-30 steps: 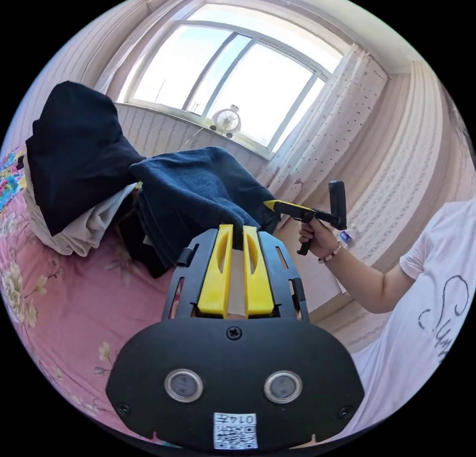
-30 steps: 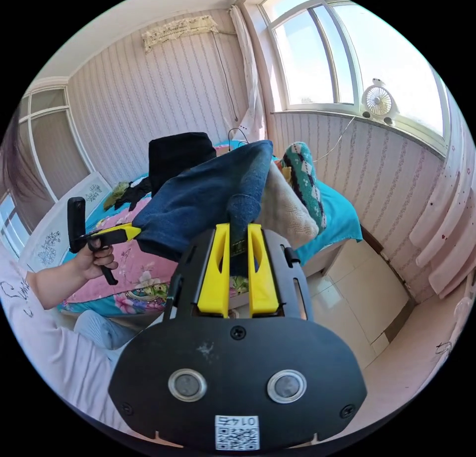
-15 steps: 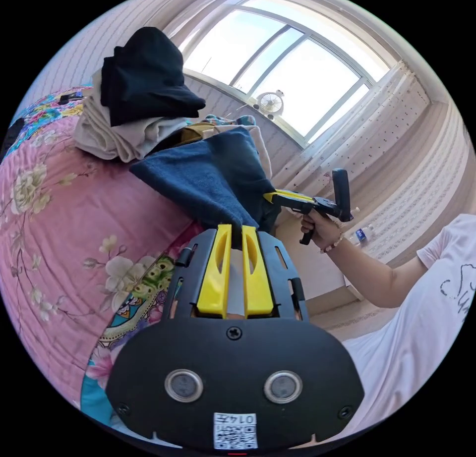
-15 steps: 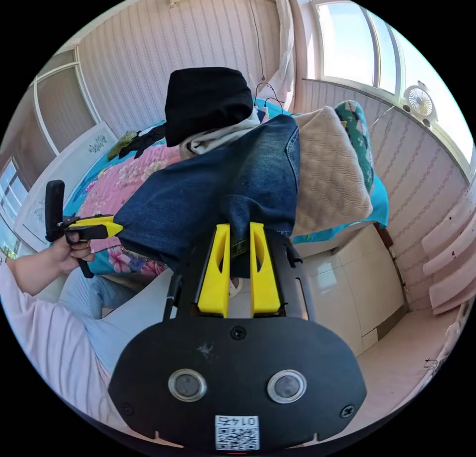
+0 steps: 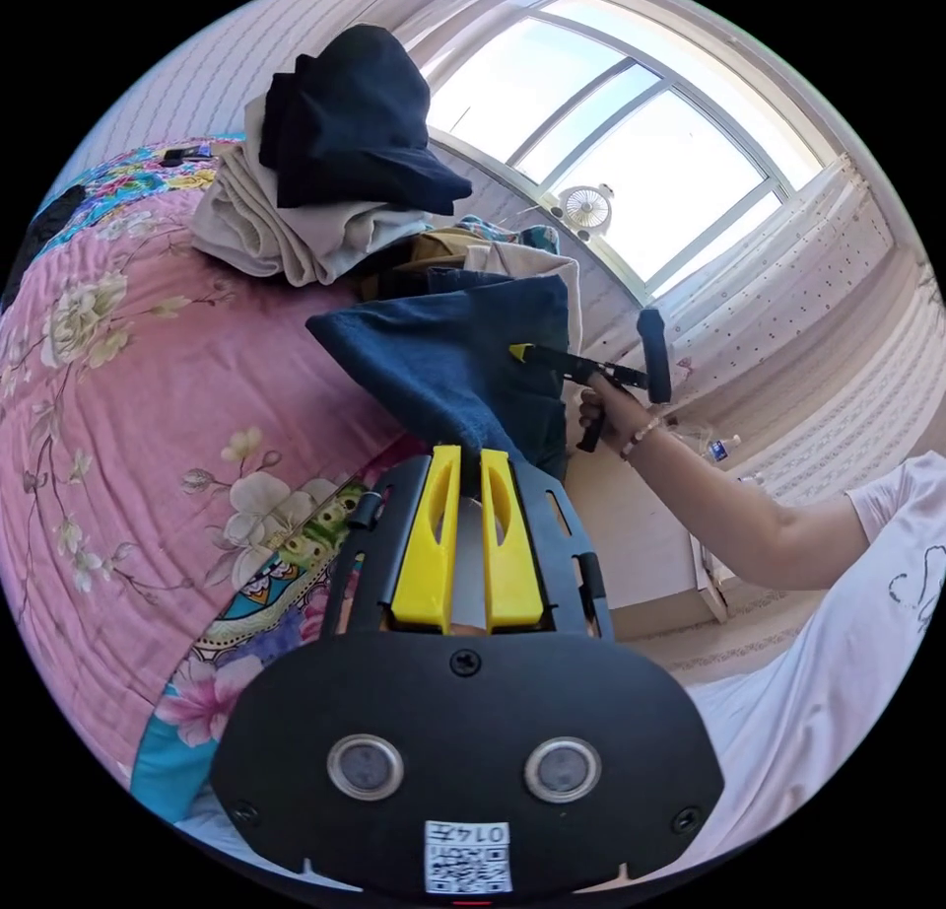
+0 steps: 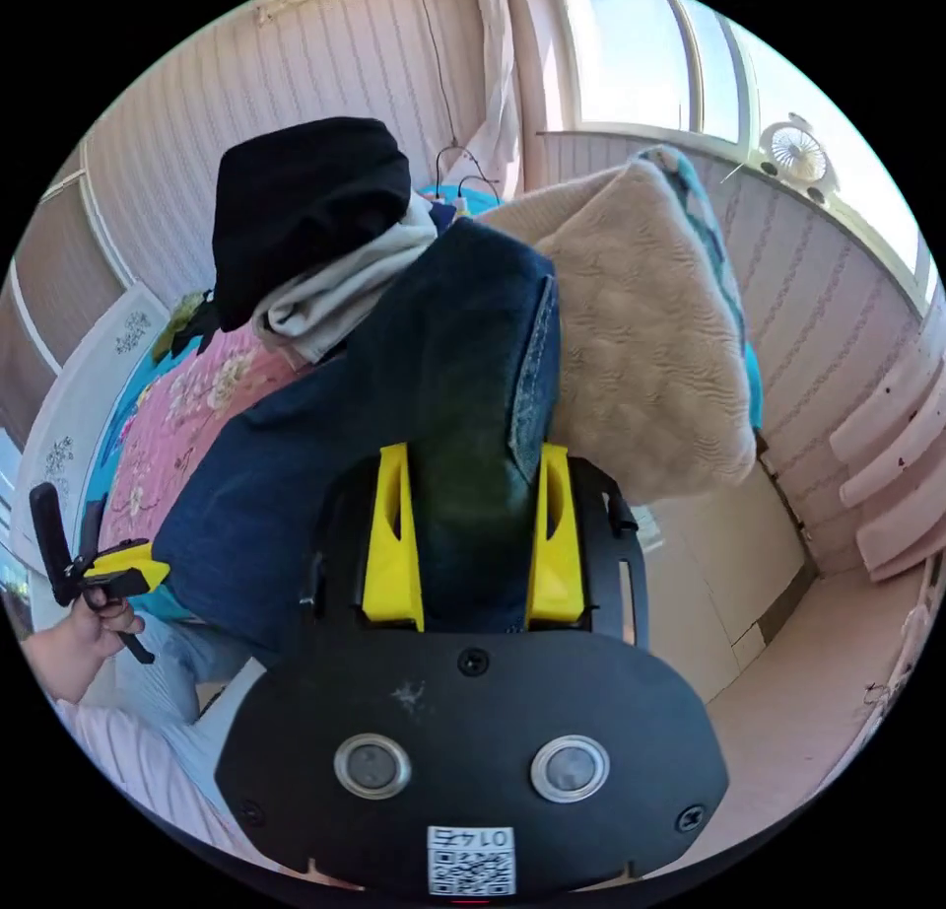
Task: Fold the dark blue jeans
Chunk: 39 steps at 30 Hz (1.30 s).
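1. Denim is seen in the left gripper view: the dark blue jeans (image 5: 453, 367) are pinched between the near-shut yellow jaws of the left gripper (image 5: 461, 460) and are stretched away over the pink quilt (image 5: 128, 406), toward the clothes pile (image 5: 325, 160).

2. Wider jaws are seen in the right gripper view than half a second ago. The right gripper (image 6: 471, 475) is now spread, with the jeans lying loosely between. A let-go seems to be started. The long side is pointed up toward the pile.
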Available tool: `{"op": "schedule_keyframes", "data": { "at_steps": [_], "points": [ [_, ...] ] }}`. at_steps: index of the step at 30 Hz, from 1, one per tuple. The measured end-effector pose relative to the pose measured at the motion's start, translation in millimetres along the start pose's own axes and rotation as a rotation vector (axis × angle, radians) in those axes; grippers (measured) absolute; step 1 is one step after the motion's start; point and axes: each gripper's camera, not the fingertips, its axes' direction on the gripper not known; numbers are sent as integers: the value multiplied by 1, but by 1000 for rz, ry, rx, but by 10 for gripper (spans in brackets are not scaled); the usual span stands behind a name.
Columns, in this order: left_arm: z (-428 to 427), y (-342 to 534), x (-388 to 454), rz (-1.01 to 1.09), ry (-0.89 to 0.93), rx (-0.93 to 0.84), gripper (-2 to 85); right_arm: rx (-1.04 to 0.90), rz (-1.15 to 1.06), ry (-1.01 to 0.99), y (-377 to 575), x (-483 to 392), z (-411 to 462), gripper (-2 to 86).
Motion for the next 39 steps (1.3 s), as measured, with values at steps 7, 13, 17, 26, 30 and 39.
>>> {"op": "schedule_keyframes", "data": {
  "at_steps": [7, 13, 17, 26, 30, 39],
  "points": [
    [-34, 2, 14, 17, 15, 8, 39, -80, -149, 46, -18, -30, 3, 94],
    [-80, 0, 44, 96, 12, 50, 40, -50, -85, -23, -32, -31, -1, 61],
    [-133, 13, 46, 81, 14, 138, 39, 84, -271, 16, -25, -83, -35, 58],
    [-213, 45, 73, 93, -7, 179, 38, 111, -129, -5, -31, -118, -28, 59],
    [-272, 65, 83, 109, -16, 250, 37, 154, -369, -32, -1, -183, -53, 58],
    [-427, 133, 110, 86, -5, 512, 35, 293, -644, -117, 22, -294, -97, 58]
  ]
}}
